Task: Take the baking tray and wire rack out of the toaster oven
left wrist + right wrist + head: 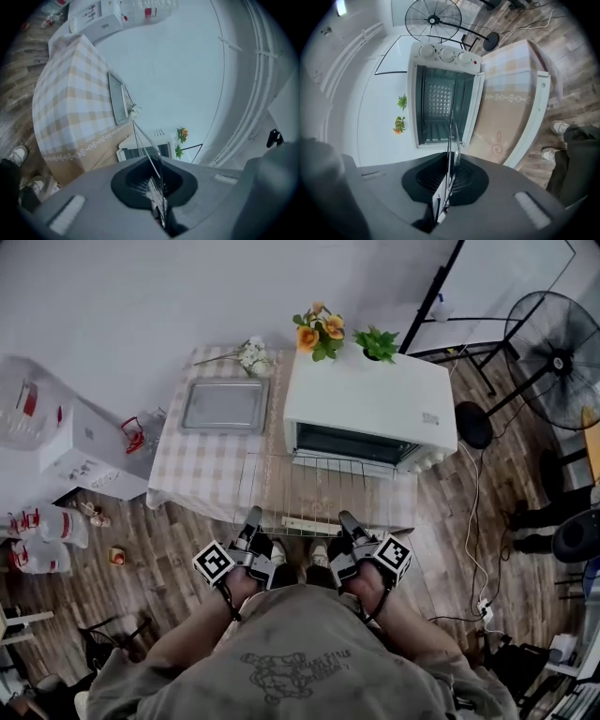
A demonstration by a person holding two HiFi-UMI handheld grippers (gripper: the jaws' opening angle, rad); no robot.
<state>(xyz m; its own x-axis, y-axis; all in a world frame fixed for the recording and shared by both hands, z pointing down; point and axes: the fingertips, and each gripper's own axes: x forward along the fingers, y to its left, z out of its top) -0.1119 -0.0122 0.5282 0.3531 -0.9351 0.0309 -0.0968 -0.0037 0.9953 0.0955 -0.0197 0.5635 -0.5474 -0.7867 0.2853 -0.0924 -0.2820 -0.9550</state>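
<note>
Head view shows the left gripper (251, 515) and right gripper (345, 517) each clamped shut on the near edge of the thin, gridded wire rack (314, 486), held flat above the checked tablecloth (202, 470); at twelve o'clock sits the boxy white toaster oven (370, 399), door down, dark cavity open; at ten o'clock the shallow rectangular metal baking tray (223, 406) lies on the cloth.

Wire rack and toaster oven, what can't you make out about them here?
Head view: whether the wire rack's far edge is clear of the toaster oven; wires too thin against the checked cloth.
Both gripper views: the rack's grid, seen edge-on.
Right gripper view: markings on the dials, too small.
Head view: oven interior, hidden by its own top.
</note>
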